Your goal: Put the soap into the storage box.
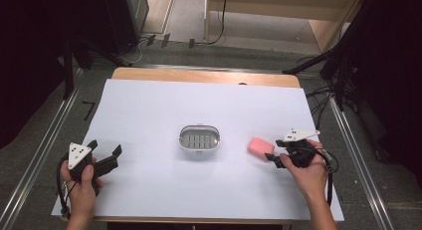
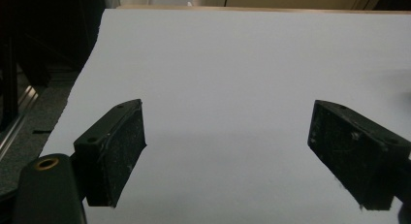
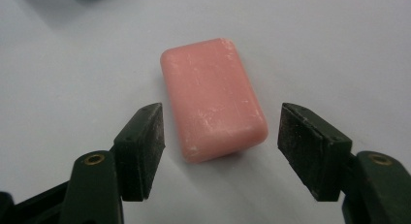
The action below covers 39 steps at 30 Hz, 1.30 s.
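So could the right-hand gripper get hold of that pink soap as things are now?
Probably yes. The right gripper has its jaws open on either side of the soap's near end, not touching it, with only bare white paper around.

L hand [image 1: 82, 182] enters from the bottom edge at the L side, forearm near vertical in the high view, fingers wrapped round the grip. L gripper [image 1: 105, 149] points up and to the R; jaws wide apart, nothing between the pads [image 2: 118, 153]. R hand [image 1: 308, 172] enters from the bottom R, forearm angled inward, wrist bent toward centre. R gripper [image 1: 272, 158] points L; jaws spread, pads [image 3: 145, 146] pressing on nothing. Grey 3-cornered plate rides atop each unit.
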### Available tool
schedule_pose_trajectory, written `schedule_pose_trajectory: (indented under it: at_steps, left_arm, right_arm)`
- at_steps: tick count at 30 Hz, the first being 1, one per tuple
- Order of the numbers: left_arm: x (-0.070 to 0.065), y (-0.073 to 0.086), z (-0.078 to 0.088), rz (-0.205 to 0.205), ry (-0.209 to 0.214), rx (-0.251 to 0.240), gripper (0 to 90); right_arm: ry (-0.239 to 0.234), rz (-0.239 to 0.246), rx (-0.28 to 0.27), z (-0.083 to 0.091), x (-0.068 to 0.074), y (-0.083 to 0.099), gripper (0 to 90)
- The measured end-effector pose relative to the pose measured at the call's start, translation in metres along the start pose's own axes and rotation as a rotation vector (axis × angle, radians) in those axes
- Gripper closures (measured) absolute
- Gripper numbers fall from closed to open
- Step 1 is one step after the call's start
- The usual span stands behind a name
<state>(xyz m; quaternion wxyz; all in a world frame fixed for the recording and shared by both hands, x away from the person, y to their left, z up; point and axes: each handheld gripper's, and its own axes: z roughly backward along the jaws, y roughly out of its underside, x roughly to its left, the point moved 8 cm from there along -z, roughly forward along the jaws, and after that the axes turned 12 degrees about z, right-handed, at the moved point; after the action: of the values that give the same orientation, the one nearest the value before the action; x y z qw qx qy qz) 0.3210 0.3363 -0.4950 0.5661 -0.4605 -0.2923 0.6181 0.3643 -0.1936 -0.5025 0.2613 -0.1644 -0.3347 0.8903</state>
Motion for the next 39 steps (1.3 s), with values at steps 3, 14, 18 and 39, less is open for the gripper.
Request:
schedule_pose_trajectory:
  at_steps: [3, 14, 18, 39]
  left_arm:
    - [0.0, 0.0, 0.0, 0.0, 0.0, 0.0, 14.2]
    - [0.0, 0.0, 0.0, 0.0, 0.0, -0.001, 14.2]
    - [0.0, 0.0, 0.0, -0.002, 0.0, 0.0, 14.2]
    - [0.0, 0.0, 0.0, 0.0, 0.001, 0.001, 14.2]
  right_arm:
    - [-0.013, 0.013, 0.011, -0.004, 0.0, -0.003, 33.7]
    - [-0.038, 0.037, 0.074, -0.017, -0.003, -0.007, 31.9]
    - [-0.055, 0.046, 0.088, -0.022, -0.003, -0.009, 32.0]
    - [-0.093, 0.088, 0.16, -0.035, -0.002, -0.012, 35.0]
